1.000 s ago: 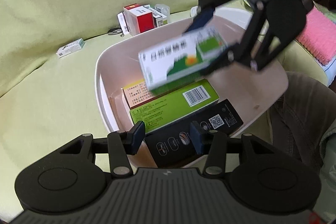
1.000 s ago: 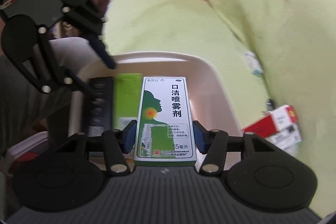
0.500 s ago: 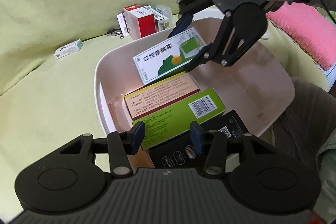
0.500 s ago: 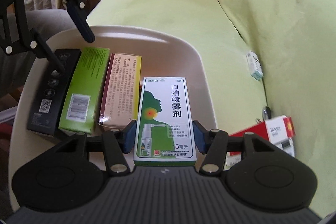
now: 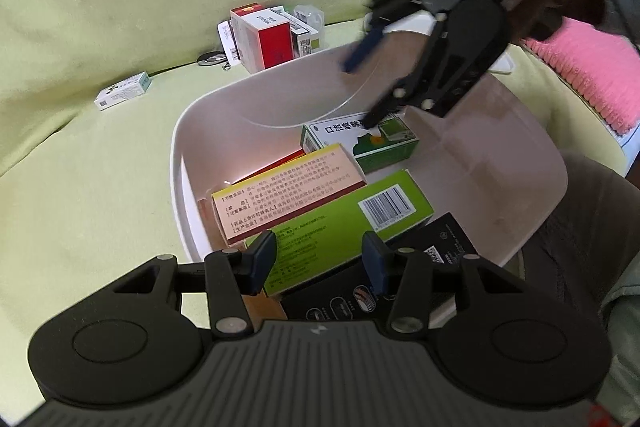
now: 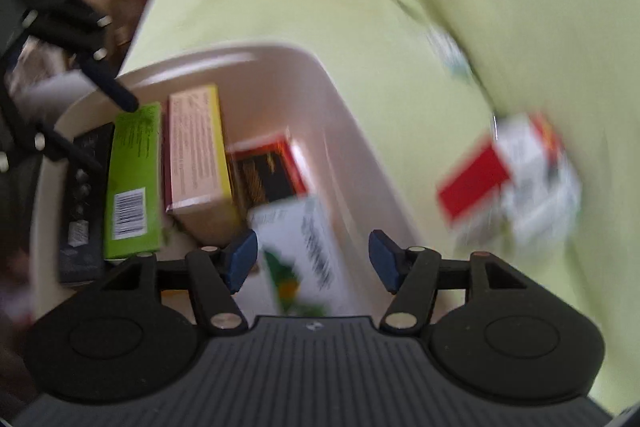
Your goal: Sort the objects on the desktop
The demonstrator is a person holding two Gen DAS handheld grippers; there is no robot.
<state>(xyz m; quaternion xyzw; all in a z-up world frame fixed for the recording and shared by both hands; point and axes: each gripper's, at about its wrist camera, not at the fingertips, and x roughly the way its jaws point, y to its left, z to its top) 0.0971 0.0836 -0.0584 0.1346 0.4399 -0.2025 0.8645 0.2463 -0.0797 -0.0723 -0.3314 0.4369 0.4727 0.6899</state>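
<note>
Boxes fill a pale plastic bin (image 5: 188, 163) resting on a green sofa. In the left wrist view the left tool (image 5: 318, 261) hovers at 6 o'clock with its blue pads spread wide and nothing between them, above a black box (image 5: 404, 285) and a lime green box (image 5: 348, 223). Beside these lies a peach and yellow box (image 5: 288, 193). At 1 o'clock the right tool (image 5: 364, 83) hangs over the bin, jaws wide apart, just above a white and green spray box (image 5: 360, 141) lying inside. The right wrist view is blurred; the spray box (image 6: 304, 243) sits loose between its spread pads. Outside the bin at 11 o'clock stands a red and white carton (image 5: 262, 35), with a small white box (image 5: 122, 93) at 10 o'clock
</note>
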